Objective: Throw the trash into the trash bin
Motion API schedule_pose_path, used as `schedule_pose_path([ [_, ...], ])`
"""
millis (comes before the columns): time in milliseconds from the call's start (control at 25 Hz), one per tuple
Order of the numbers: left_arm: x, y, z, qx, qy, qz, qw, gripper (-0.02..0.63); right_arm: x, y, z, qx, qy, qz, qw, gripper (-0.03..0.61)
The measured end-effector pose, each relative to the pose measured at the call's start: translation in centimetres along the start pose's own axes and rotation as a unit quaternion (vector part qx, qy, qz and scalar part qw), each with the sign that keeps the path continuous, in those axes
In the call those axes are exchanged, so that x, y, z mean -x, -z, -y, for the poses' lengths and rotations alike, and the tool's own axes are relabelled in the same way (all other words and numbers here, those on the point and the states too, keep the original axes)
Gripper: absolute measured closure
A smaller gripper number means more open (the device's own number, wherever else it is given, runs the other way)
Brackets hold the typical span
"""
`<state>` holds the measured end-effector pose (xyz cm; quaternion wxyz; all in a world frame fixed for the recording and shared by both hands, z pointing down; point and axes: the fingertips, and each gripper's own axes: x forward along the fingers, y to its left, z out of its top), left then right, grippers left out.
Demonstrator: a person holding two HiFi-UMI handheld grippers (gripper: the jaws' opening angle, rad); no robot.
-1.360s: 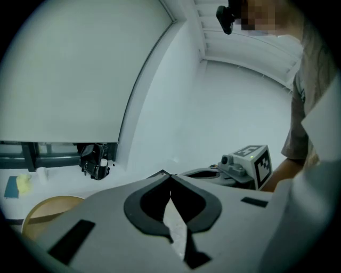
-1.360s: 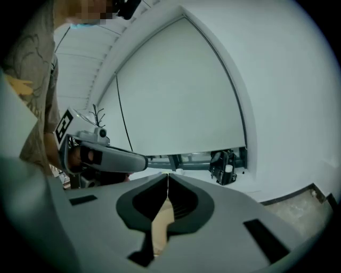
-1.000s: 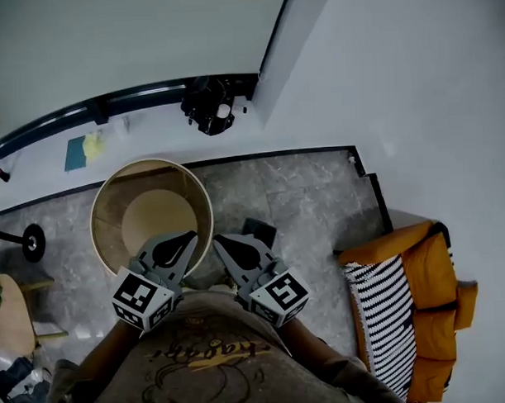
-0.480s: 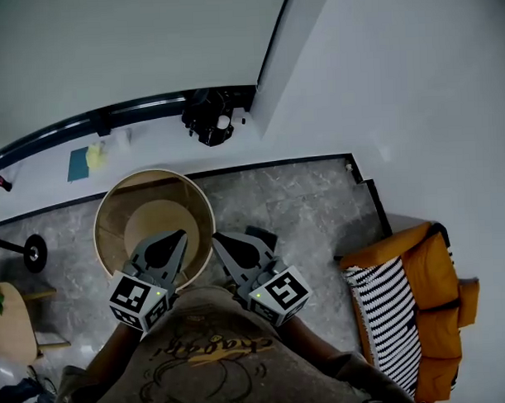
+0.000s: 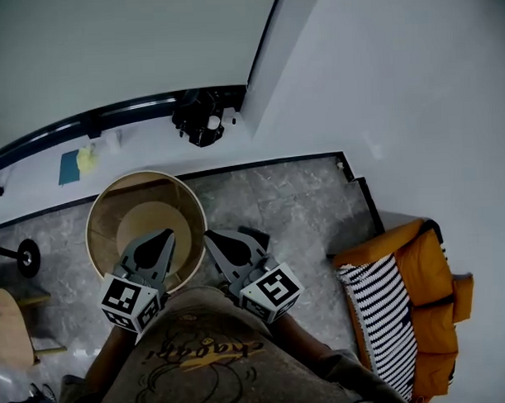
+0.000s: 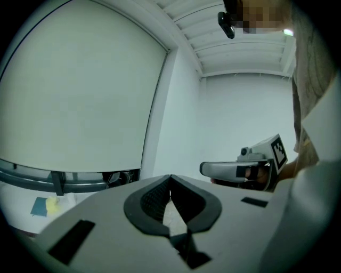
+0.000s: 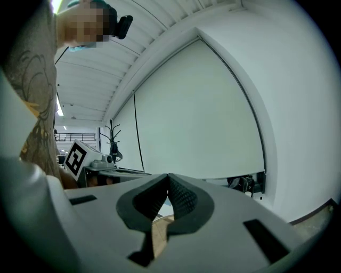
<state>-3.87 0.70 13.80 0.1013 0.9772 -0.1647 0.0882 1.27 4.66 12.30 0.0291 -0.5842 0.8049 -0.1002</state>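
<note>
Left hand-held gripper (image 5: pixel 168 233) shifted left, tips over trash bin (image 5: pixel 102 217)

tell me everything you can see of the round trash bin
The trash bin is round and open-topped, light tan like wood, with a thin rim and a paler bottom. It stands upright on the grey stone floor. What shows of its inside looks empty. In the head view the left gripper overlaps its near rim; contact is unclear.
</note>
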Motion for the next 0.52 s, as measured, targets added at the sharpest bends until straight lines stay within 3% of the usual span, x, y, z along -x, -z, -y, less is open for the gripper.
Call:
schedule_pose_path([
  [520,-1.2,0.0,-0.2,-0.002,0.007,0.000,1.0000,0.595,-0.3,0.7,0.7,-0.005,0.007,-0.007,1.000,0.560],
])
